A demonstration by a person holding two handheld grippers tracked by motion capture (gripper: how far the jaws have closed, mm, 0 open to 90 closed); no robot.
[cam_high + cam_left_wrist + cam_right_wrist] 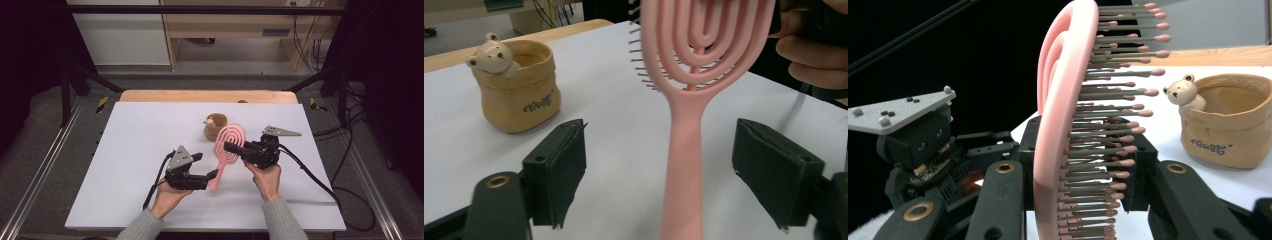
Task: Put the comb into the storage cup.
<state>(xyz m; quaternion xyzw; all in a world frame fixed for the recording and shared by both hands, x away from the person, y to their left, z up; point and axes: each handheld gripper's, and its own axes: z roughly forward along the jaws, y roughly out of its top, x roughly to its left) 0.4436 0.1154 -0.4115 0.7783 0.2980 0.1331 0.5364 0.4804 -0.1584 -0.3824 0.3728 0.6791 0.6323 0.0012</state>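
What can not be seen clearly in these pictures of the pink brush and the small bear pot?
- Pink brush: in the left gripper view the top of its head and the end of its handle are cut off by the edges.
- Bear pot: in the high view the print is too small to read, and the brush head covers its right side.
- Right tongs: in the right gripper view the brush hides the pad faces.

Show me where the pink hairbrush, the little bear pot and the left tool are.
pink hairbrush (686, 150): left gripper view, on its handle.
little bear pot (521, 102): left gripper view, on the front wall by the lettering.
left tool (659, 165): left gripper view, midway between its open jaws.
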